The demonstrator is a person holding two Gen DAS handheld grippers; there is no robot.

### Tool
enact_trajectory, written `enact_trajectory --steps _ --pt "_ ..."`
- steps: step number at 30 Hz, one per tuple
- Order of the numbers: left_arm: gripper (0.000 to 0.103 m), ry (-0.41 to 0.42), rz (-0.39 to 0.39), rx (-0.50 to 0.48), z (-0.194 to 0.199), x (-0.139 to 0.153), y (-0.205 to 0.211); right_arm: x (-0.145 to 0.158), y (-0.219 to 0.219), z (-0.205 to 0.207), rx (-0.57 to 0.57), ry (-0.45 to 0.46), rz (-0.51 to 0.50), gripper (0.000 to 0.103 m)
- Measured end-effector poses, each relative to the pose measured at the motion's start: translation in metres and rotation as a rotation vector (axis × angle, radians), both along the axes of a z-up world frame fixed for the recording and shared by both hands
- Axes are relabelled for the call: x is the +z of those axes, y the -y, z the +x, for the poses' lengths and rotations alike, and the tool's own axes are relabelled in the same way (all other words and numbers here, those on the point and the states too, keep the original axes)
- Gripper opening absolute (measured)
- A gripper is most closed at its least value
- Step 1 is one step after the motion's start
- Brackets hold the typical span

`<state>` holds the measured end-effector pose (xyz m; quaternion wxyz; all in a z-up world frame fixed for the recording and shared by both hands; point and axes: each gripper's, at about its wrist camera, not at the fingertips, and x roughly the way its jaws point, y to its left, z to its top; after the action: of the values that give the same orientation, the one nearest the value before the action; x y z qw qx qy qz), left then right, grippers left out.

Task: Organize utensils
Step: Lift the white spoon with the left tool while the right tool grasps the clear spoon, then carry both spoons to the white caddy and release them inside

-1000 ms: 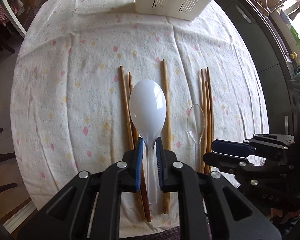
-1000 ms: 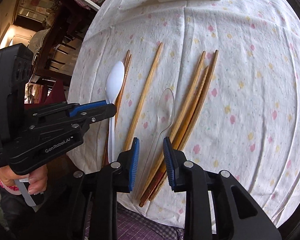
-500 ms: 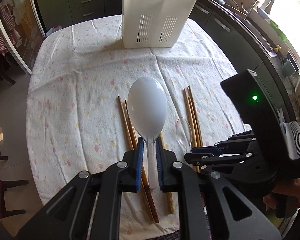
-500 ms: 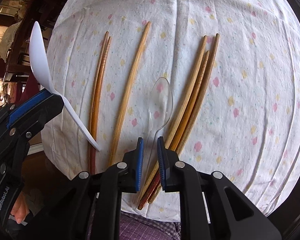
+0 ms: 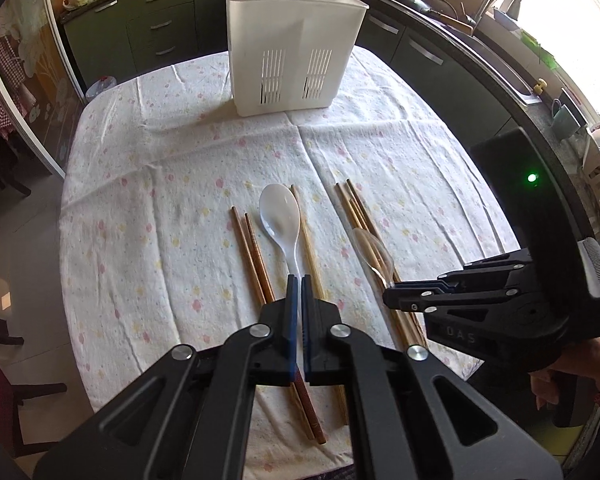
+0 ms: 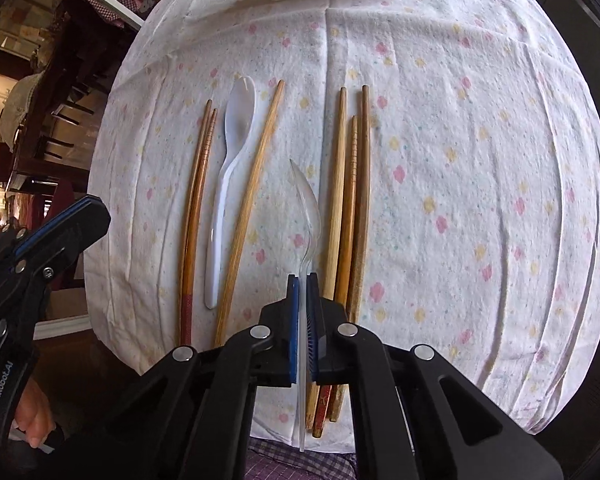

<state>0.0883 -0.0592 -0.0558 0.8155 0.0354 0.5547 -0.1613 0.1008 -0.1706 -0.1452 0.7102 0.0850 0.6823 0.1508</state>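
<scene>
White spoon (image 6: 236, 132) has slipped back onto the bench (image 6: 460, 160); my left tool (image 5: 299, 280) has clenched shut on nothing. My right tool (image 6: 302, 280) grasps the clear spoon (image 6: 310, 208). White spoon likely needs re-picking.

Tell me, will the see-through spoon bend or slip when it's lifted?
The clear spoon looks like thin plastic, so probably light and bendy. Only its narrow, smooth handle is pinched in the right tool, so it might swivel or slip. It could crack if squeezed hard.
</scene>
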Motion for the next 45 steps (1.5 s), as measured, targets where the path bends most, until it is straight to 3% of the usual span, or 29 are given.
enact_trajectory --steps 4,6,11,26,32,37,41,45 --pt "0.002 -0.120 0.015 0.039 0.016 -0.023 0.001 0.006 0.013 -0.002 -0.028 0.007 0.079 0.005" --pt "0.008 -0.185 -0.001 0.072 0.026 -0.036 0.000 0.003 0.028 0.000 -0.033 0.019 0.108 0.005" --pt "0.023 -0.236 0.005 0.116 0.045 -0.051 0.005 0.005 0.035 -0.002 -0.044 0.036 0.148 0.005" --pt "0.019 -0.288 0.128 0.142 0.075 -0.084 0.034 0.022 0.090 -0.011 -0.069 0.062 0.203 0.005" --pt "0.010 -0.254 0.169 0.144 0.079 -0.087 0.042 0.025 0.097 -0.011 -0.073 0.067 0.208 0.005" --pt "0.009 -0.221 0.123 0.138 0.079 -0.082 0.039 0.030 0.104 -0.017 -0.081 0.072 0.217 0.005" --pt "0.009 -0.094 0.095 0.120 0.065 -0.050 0.031 0.038 0.111 -0.018 -0.093 0.093 0.234 0.005" --pt "0.009 0.072 0.048 0.093 0.043 0.000 0.029 0.050 0.115 -0.018 -0.100 0.128 0.254 0.005"
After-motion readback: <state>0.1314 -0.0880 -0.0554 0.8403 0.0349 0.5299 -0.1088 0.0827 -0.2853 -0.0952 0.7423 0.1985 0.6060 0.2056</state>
